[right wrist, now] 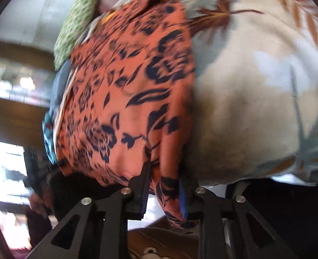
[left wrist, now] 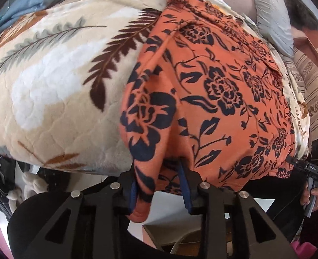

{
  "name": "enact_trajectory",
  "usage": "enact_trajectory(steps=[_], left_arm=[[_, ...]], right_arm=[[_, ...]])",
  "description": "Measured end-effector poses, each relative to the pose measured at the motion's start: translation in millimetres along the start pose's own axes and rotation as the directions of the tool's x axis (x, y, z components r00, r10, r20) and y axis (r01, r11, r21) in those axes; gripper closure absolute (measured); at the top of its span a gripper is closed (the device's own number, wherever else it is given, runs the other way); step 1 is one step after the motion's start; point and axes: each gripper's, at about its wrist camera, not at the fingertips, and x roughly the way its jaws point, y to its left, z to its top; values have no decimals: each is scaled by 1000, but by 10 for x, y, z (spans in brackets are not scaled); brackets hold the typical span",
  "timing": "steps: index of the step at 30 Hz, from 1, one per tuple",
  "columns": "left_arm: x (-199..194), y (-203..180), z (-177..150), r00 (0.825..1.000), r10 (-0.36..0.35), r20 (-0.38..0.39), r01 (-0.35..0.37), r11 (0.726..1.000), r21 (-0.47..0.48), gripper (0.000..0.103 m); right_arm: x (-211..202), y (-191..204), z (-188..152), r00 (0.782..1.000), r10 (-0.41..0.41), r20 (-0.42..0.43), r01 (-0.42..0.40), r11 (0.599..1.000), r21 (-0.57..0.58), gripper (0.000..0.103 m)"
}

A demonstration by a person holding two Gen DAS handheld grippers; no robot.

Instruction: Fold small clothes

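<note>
An orange garment (left wrist: pixel 213 90) with a dark blue flower print lies spread on a cream leaf-patterned blanket (left wrist: pixel 51 82). My left gripper (left wrist: pixel 159 172) stands at its near left corner; the jaws are apart with a fold of the cloth hanging between them. My right gripper (right wrist: pixel 165 185) stands at the near right corner of the garment (right wrist: pixel 124 99), jaws apart, the cloth edge draped between them against the right pad. The right gripper also shows in the left wrist view (left wrist: pixel 310 168), held by a hand. The right view is blurred.
The blanket (right wrist: pixel 256 86) covers a bed that fills both views. A green patterned cushion (right wrist: pixel 77 19) and a grey pillow (left wrist: pixel 266 13) lie at the far end. A striped brown cloth (left wrist: pixel 314 90) hangs at the right. Floor and a cardboard box (left wrist: pixel 165 235) lie below the near edge.
</note>
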Motion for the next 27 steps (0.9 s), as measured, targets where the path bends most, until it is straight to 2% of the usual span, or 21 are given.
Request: enact_trajectory(steps=[1,2,3,6,9,12,14,17,20,24,27], left_arm=[[-2,-3,-3,1000,-3,6,3,1000,0,74],[6,-12,-9,1000,-3,11,3,1000,1,80],[7,6,-17,1000,3,10,-3,1000,0,93],[-6,3,5,1000,-25,13,25,1000,-9,95],[-129,-22,41,997,-70,28,70,998,12,95],[-267,-35,140,989,-134,57,134,991,5,95],[-354,-14,211,976,-203,82,205,979,-21,95],[-496,-19,356,944,-305,123,313,949,-47,95],[-615,7,550,903,-399,158,414,907,-74,95],[-742,74,909,869,-456,195,479,873,-94,95],[-788,120,1226,862,-458,217,487,867,-104,95]], right_arm=[[18,22,7,1000,12,-5,-12,1000,16,78],[18,36,0,999,34,-10,-34,999,27,86],[9,59,-8,998,63,-1,-63,997,33,90],[-99,157,18,989,145,40,-147,989,31,91],[-297,278,95,960,264,91,-267,964,18,92],[-508,374,205,936,325,139,-329,944,7,92],[-632,361,288,913,368,177,-377,926,19,92],[-732,343,419,880,415,230,-433,901,34,92],[-775,310,580,838,469,280,-499,866,43,92],[-822,341,850,809,491,323,-530,847,37,92],[-811,318,1122,778,508,370,-563,825,49,92]])
